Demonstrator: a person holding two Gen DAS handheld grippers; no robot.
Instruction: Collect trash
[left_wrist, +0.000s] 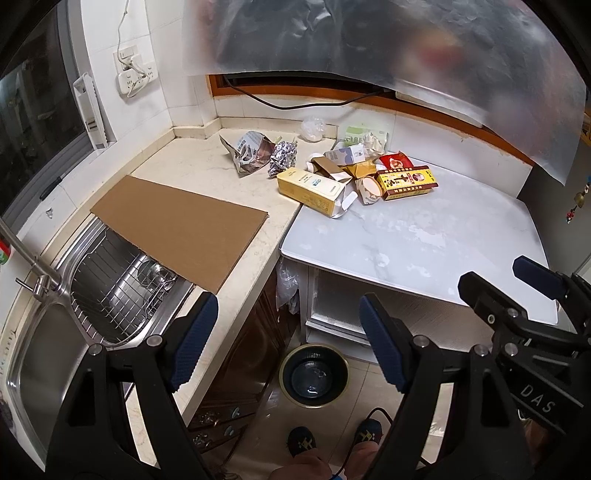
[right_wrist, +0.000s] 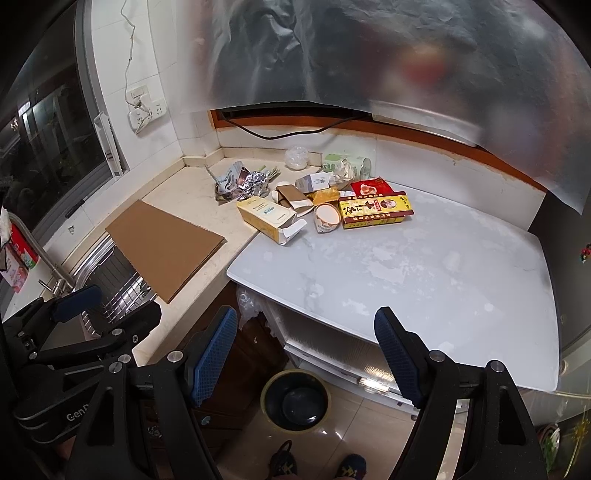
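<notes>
A heap of trash lies at the back of the counter: a pale yellow carton (left_wrist: 314, 190) (right_wrist: 267, 218), a red and yellow box (left_wrist: 406, 182) (right_wrist: 375, 214), a crumpled foil ball (left_wrist: 282, 158) (right_wrist: 255, 183), a torn foil packet (left_wrist: 245, 151) (right_wrist: 227, 181), a paper cup (left_wrist: 369, 189) (right_wrist: 325, 218) on its side and a brown paper piece (left_wrist: 327, 166). On the floor below stands a dark bin (left_wrist: 314, 374) (right_wrist: 295, 400). My left gripper (left_wrist: 288, 339) and right gripper (right_wrist: 306, 356) hang open, well short of the heap, with nothing between the fingers.
A cardboard sheet (left_wrist: 181, 229) (right_wrist: 164, 245) lies half over the steel sink (left_wrist: 48, 354) and its wire rack (left_wrist: 122, 284). A white table top (left_wrist: 424, 240) (right_wrist: 406, 273) adjoins the beige counter (left_wrist: 192, 166). The person's shoes (left_wrist: 301, 441) stand beside the bin.
</notes>
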